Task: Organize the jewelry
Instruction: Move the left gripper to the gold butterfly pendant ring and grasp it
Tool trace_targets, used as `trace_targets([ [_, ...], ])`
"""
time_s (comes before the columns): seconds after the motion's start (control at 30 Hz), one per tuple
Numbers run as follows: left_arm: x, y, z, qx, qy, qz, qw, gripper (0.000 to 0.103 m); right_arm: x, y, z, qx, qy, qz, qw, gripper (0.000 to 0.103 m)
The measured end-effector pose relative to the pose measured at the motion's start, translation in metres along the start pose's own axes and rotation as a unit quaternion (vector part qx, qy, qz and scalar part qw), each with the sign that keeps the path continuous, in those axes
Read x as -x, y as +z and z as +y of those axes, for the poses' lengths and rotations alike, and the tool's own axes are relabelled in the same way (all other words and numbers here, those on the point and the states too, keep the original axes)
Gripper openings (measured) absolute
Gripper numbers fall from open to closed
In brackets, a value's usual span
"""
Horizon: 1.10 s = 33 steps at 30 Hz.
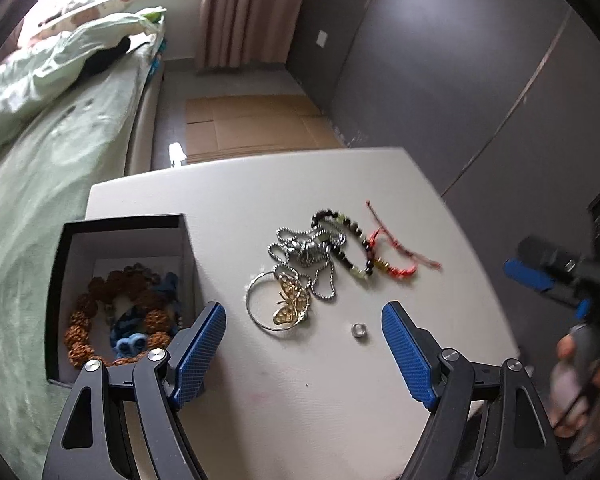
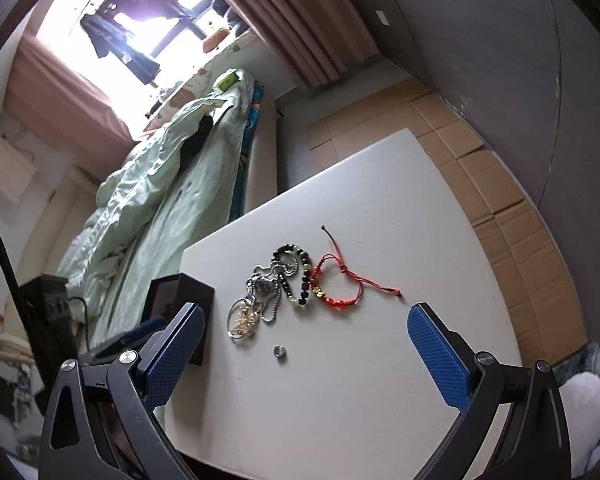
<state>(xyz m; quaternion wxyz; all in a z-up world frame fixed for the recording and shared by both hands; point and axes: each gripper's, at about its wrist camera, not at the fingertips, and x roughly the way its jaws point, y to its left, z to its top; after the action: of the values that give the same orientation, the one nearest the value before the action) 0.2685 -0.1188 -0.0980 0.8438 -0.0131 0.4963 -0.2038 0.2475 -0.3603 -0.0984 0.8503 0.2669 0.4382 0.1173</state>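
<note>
A pile of jewelry lies mid-table: a silver chain necklace (image 1: 306, 254), a dark bead bracelet (image 1: 350, 246), a red cord bracelet (image 1: 396, 258), a silver bangle (image 1: 256, 306) with a gold butterfly piece (image 1: 290, 306), and a small silver ring (image 1: 359, 330). An open black box (image 1: 120, 292) at the table's left holds a brown bead bracelet (image 1: 82, 330) and blue items. My left gripper (image 1: 304, 322) is open and empty, just short of the pile. My right gripper (image 2: 306, 328) is open and empty above the ring (image 2: 279, 351). The pile (image 2: 284, 284) and box (image 2: 180, 300) show there too.
The white table (image 1: 300, 392) ends close behind the pile. A bed with green bedding (image 1: 40, 160) runs along its left. Flattened cardboard (image 1: 252, 126) lies on the floor beyond. A dark wall (image 1: 460, 80) stands at right. The right gripper (image 1: 548, 272) shows at the right edge.
</note>
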Motion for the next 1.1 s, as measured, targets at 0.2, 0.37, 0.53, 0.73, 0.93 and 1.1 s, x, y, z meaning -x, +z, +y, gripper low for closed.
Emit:
trace_targets([
  [0.2, -0.026, 0.000, -0.010, 0.017, 0.021, 0.028, 0.9992, 0.081, -0.003, 0.002, -0.011, -0.020, 0.004, 0.003, 1.000, 0.103],
  [0.37, -0.043, 0.002, -0.003, 0.066, 0.049, 0.046, 0.9956, 0.081, -0.004, 0.006, -0.016, -0.030, 0.006, 0.004, 1.000, 0.103],
  [0.53, -0.050, 0.003, -0.010, 0.079, 0.089, 0.050, 0.9917, 0.081, -0.005, 0.009, -0.020, -0.046, 0.026, 0.006, 0.999, 0.103],
  [0.73, -0.056, 0.004, -0.016, 0.124, 0.132, 0.052, 0.9822, 0.080, -0.001, 0.009, -0.017, -0.054, 0.059, -0.001, 0.997, 0.103],
  [0.93, -0.059, 0.000, -0.021, 0.179, 0.158, 0.054, 0.9696, 0.070, 0.010, 0.010, -0.028, -0.082, 0.096, -0.010, 0.992, 0.103],
  [1.1, -0.061, -0.004, -0.027, 0.218, 0.184, 0.034, 0.9578, 0.069, 0.019, 0.011, -0.045, -0.117, 0.125, -0.020, 0.985, 0.103],
])
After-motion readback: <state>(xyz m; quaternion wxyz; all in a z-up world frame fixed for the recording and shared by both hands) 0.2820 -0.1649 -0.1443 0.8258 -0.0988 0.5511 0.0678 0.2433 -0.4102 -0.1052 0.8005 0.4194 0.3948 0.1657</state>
